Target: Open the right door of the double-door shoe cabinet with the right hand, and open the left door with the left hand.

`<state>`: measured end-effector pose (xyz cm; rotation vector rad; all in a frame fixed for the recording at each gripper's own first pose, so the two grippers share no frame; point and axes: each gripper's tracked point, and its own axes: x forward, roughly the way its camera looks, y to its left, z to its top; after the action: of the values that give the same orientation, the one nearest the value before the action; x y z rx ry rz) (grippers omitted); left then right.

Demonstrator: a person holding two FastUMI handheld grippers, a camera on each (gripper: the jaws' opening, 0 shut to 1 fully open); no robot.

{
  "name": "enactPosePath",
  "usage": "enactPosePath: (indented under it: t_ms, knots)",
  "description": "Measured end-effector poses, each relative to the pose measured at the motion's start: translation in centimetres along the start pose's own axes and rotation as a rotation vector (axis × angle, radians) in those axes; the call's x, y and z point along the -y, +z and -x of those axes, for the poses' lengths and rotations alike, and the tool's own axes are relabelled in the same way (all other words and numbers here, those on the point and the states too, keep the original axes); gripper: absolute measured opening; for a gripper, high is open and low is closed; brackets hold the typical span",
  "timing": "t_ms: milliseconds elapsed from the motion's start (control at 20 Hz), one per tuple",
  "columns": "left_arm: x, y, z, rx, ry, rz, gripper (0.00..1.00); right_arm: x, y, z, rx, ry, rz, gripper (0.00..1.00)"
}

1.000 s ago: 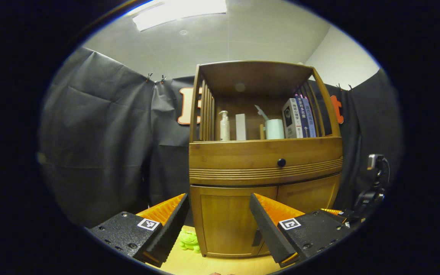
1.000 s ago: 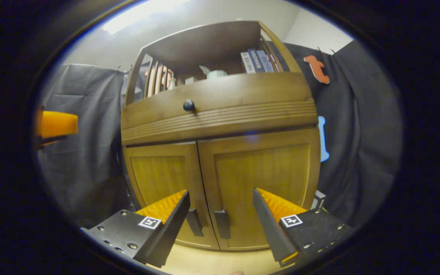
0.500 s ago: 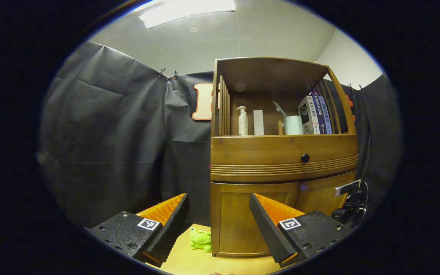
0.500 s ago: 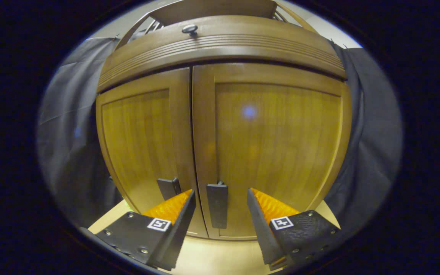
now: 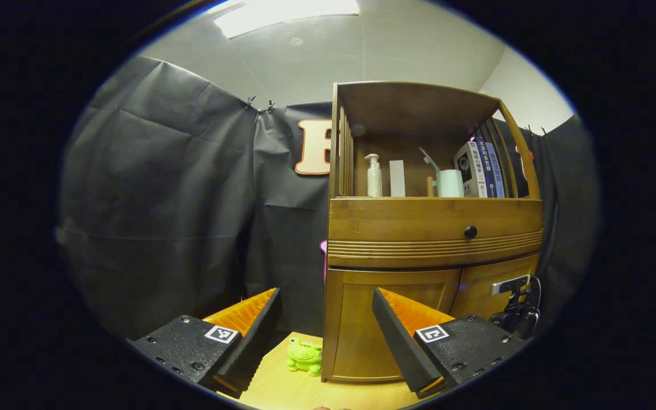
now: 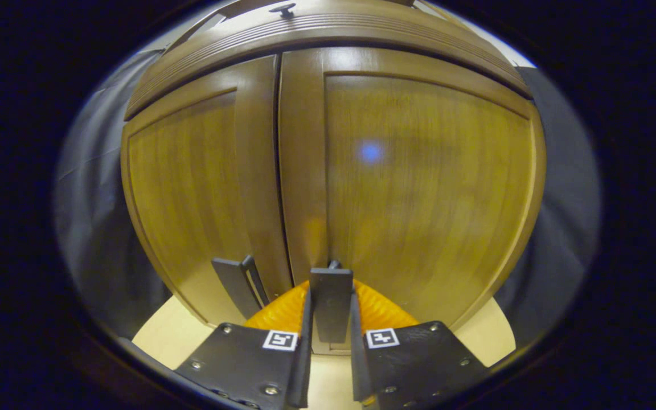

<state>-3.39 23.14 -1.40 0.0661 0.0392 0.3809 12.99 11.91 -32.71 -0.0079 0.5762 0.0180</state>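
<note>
The wooden shoe cabinet (image 5: 430, 239) stands right of centre in the left gripper view, both lower doors closed. My left gripper (image 5: 324, 327) hangs open well in front of it, nothing between its fingers. In the right gripper view the right door (image 6: 425, 188) and left door (image 6: 191, 193) loom close. My right gripper (image 6: 329, 330) is shut on the right door's dark handle (image 6: 331, 302), both fingers pressing its sides. The left door's dark handle (image 6: 237, 285) sits just to the left. The right gripper's body (image 5: 519, 310) shows at the cabinet front in the left gripper view.
A green toy frog (image 5: 304, 357) lies on the light wood floor (image 5: 282, 387) by the cabinet's left foot. Above the doors is a drawer with a dark knob (image 5: 470, 232). The open shelf holds a pump bottle (image 5: 373, 176), a cup (image 5: 449, 183) and books (image 5: 479, 169).
My right gripper has moved in to the right door and shut on its handle. My left gripper has drifted left, staying open, so the cabinet sits farther right in its view.
</note>
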Motion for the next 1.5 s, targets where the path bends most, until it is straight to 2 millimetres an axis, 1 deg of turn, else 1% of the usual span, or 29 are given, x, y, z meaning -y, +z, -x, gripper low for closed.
enactPosePath:
  t_ms: [300,400,500,550,650,800,850,900,950,1000,1050,1100,1250,1500]
  knots:
    - [0.8,-0.2,-0.1,-0.006,-0.022,0.012,0.98,0.2,0.3,0.6,0.006,0.012,-0.023,0.29]
    - [1.3,0.0,0.0,-0.003,-0.030,0.016,0.98,0.1,0.2,0.4,0.008,0.019,-0.024,0.29]
    - [2.0,0.1,0.2,-0.001,-0.044,0.026,0.98,0.0,0.2,0.2,0.012,0.021,-0.028,0.29]
    - [2.4,0.1,0.3,-0.001,-0.052,0.030,0.96,0.0,0.1,0.2,0.013,0.021,-0.030,0.29]
    - [3.2,0.1,0.6,-0.003,-0.067,0.032,0.98,0.1,0.2,0.2,0.012,0.022,-0.038,0.29]
    - [4.1,0.2,1.3,-0.005,-0.083,0.028,0.96,0.1,0.3,0.2,0.011,0.020,-0.056,0.29]
    - [4.4,0.3,1.5,-0.005,-0.089,0.027,0.96,0.1,0.2,0.1,0.011,0.018,-0.058,0.25]
    - [4.8,0.3,1.7,-0.004,-0.095,0.027,0.98,0.1,0.3,0.1,0.014,0.016,-0.058,0.25]
    - [5.2,0.4,1.9,-0.003,-0.102,0.027,0.96,0.2,0.2,0.1,0.014,0.015,-0.061,0.29]
    - [5.6,0.5,2.1,-0.002,-0.109,0.028,0.98,0.2,0.3,0.1,0.014,0.014,-0.066,0.29]
    - [6.1,0.7,2.2,0.000,-0.117,0.029,0.98,0.2,0.1,0.2,0.012,0.013,-0.073,0.29]
    - [6.6,0.8,2.4,0.003,-0.127,0.031,0.96,0.2,0.2,0.2,0.009,0.014,-0.082,0.29]
    - [8.5,1.0,2.9,0.004,-0.158,0.037,0.96,0.1,0.3,0.4,0.006,0.013,-0.099,0.29]
    - [11.4,0.7,3.8,-0.005,-0.216,0.049,0.96,0.1,0.5,0.5,0.004,-0.005,-0.108,0.29]
